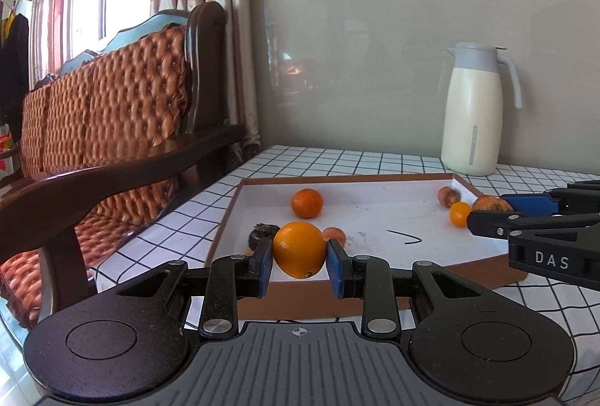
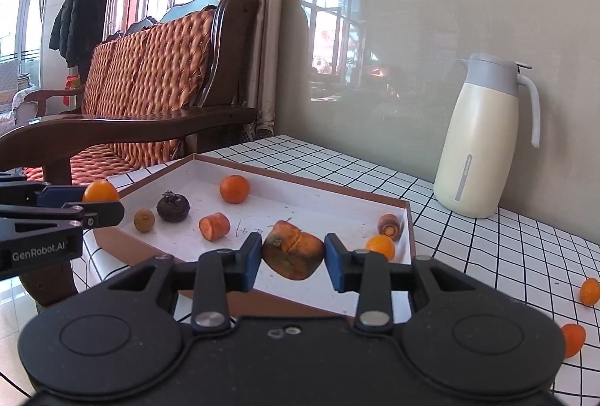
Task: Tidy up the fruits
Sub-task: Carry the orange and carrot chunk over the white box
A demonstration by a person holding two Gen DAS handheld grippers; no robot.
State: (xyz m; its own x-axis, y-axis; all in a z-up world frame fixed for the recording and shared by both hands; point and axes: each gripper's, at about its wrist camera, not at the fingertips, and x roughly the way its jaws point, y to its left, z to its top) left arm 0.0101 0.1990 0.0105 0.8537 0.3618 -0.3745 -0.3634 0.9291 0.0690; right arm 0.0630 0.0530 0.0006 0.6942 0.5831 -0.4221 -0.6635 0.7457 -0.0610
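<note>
- Left gripper [image 1: 299,265]: pads clamped on an orange [image 1: 299,249], held over the near edge of the tray [image 1: 375,177].
- Right gripper [image 2: 292,261]: pads clamped on a carrot chunk [image 2: 292,250], above the tray's near side.

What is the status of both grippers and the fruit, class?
Left gripper shut on orange. Right gripper shut on bruised orange chunk. Both over tray. Nothing in the way.
</note>
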